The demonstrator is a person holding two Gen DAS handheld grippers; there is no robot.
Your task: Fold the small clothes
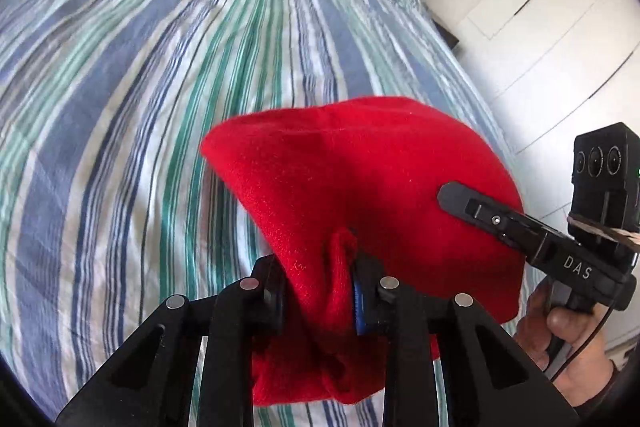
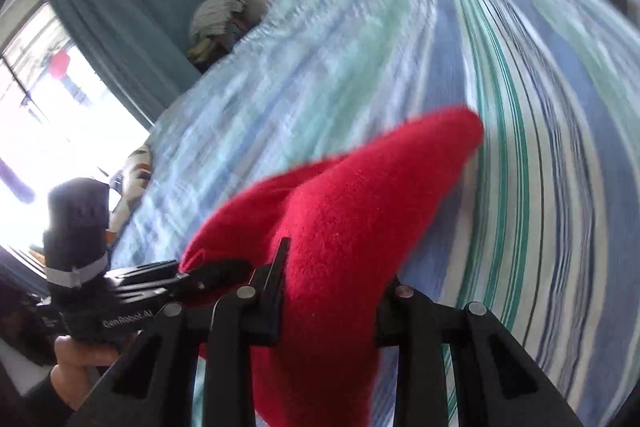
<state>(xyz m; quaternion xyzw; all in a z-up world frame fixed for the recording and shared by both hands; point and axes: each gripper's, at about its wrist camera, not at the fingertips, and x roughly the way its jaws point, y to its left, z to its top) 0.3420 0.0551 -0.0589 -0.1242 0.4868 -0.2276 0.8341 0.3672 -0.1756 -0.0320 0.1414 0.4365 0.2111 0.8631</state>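
Red fleece garment [image 1: 360,187], small and soft, hangs in the air above the bed with the blue, green and white striped cover [image 1: 160,107], pinched by both tongs at once. The left tongs [image 1: 318,291] are closed down on a bunched fold of the red cloth, which puckers between the black pads and spills below them. The right tongs [image 2: 332,303] are likewise clamped on another part of the same piece, cloth filling the gap between the fingers and rising to a loose point beyond. Seen from the left camera, the right tongs come in from the side with one dark finger lying against the fleece.

Holding it at two places and lifting it off the bed looks meant to let the cloth drop open and hang flat, so that edges can be found before it is laid down for folding. No crease has been made yet, judging by the rumpled shape. A pile of other clothes [image 2: 218,15] sits beyond the far edge of the bed near the teal curtain [image 2: 120,7].
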